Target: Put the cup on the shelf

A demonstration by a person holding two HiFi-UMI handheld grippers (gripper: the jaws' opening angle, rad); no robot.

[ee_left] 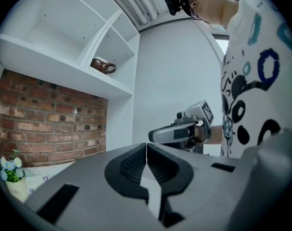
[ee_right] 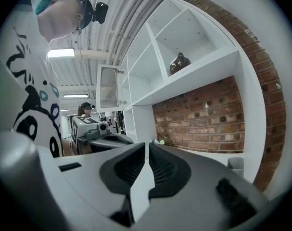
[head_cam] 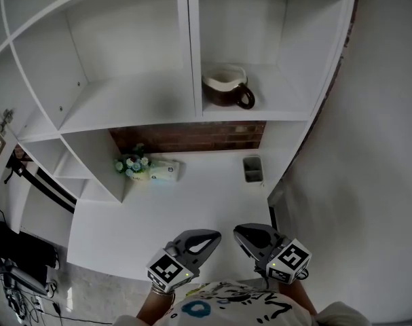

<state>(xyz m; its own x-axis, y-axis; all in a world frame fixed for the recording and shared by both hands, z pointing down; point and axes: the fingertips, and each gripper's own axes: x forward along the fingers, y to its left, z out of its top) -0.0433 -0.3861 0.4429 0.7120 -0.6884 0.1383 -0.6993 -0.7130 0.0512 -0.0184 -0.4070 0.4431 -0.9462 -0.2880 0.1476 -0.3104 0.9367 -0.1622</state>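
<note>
Seems past the placing step. Shows the cup [head_cam: 227, 90] in the right compartment of the shelf [head_cam: 260, 115], near its front edge. Holds left gripper [head_cam: 207, 238] and right gripper [head_cam: 244, 236] pressed together, empty, over the tabletop's [head_cam: 192, 202] near edge. Probably calls for nothing further.

**A:** how's the head view set?
**B:** pointed steeply down from above. Gripper views are aimed upward from low; the cup [head_cam: 226, 87] is caught, far off, in all three.
</note>
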